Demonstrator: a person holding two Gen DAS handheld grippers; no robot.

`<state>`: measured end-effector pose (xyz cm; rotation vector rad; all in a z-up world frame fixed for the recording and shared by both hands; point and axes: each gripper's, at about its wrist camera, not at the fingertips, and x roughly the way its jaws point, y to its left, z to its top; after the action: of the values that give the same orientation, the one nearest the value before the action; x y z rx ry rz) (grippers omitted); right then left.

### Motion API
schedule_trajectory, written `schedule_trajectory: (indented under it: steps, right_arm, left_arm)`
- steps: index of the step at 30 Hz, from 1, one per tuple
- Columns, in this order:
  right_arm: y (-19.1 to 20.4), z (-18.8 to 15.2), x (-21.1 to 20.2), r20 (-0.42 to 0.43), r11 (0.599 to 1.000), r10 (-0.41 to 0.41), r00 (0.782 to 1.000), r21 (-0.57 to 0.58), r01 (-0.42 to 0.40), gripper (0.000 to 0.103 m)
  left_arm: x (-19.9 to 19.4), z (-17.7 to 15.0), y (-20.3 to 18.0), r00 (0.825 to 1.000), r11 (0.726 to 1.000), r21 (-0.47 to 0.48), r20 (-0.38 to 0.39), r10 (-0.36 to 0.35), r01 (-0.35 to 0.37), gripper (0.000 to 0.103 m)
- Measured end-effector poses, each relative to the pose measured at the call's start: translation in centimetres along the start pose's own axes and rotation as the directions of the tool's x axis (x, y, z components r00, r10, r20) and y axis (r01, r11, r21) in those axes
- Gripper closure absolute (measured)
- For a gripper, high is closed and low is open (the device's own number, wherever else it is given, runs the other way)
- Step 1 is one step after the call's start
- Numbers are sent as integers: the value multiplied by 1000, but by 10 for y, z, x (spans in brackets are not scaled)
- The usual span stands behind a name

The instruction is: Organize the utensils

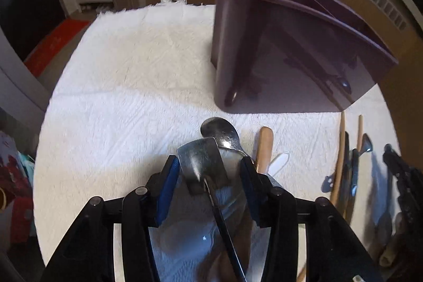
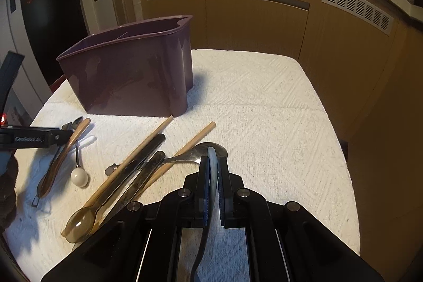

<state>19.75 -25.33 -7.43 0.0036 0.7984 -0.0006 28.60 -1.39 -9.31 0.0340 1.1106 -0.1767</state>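
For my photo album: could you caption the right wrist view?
Right tongs shut on a pale utensil above scattered spoons and chopsticks, purple caddy waiting on the white towel.

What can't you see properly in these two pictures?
- Inside of the purple utensil holder: both views show mostly its outer wall, so its contents stay hidden.
- Thing pinched in the right tongs: right wrist view, a thin pale edge; the pads cover the rest.
- Handle of the metal scoop between the left tongs: left wrist view, cut off at the bottom edge.
- Utensils at the right edge of the left wrist view: dark and blurred.
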Motion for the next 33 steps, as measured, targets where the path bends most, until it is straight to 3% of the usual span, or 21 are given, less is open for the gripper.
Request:
schedule_trajectory:
  steps: [2,5,8,11,15,21,26,29,30,32,33]
  right_arm:
    - [-1,-1,-1,-1,1000,13,1000,-2,-13,97]
    - [-5,-1,-6,4,998,58,998,0,-58,96]
    - [-11,-2,-16,22,996,92,996,-10,-92,94]
    - [-17,-5,-23,26,996,90,996,-11,-90,87]
    - [-25,-12,-23,-17,997,78,997,17,-78,81]
    - [-11,-5,-6,-89,990,131,987,59,-126,81]
    - [8,1,24,-173,999,35,984,25,-31,81]
    - [13,2,27,-173,1000,8,985,-5,-9,81]
    - [15,2,27,-170,1000,6,985,-17,-9,88]
    - [16,0,23,-171,999,20,985,-25,-24,89]
    - [16,0,17,-162,999,28,986,-29,-33,89]
  left_arm:
    - [-1,-3,-1,999,999,35,33,23,-24,69]
    - [-5,-8,5,998,999,48,68,12,-15,73]
    - [-12,-18,9,992,997,59,117,39,-46,73]
    - [-30,-26,11,985,999,42,169,21,-29,74]
    - [-58,-36,14,965,999,34,264,1,-10,74]
    - [-75,-43,5,947,997,81,317,-44,19,74]
    - [-81,-49,9,942,996,80,329,-72,49,74]
    - [-86,-53,12,937,995,75,340,-81,59,74]
    - [-88,-55,11,935,995,77,345,-84,61,75]
    - [-96,-58,9,928,994,83,362,-91,66,88]
    - [-100,-59,7,923,994,89,373,-95,67,88]
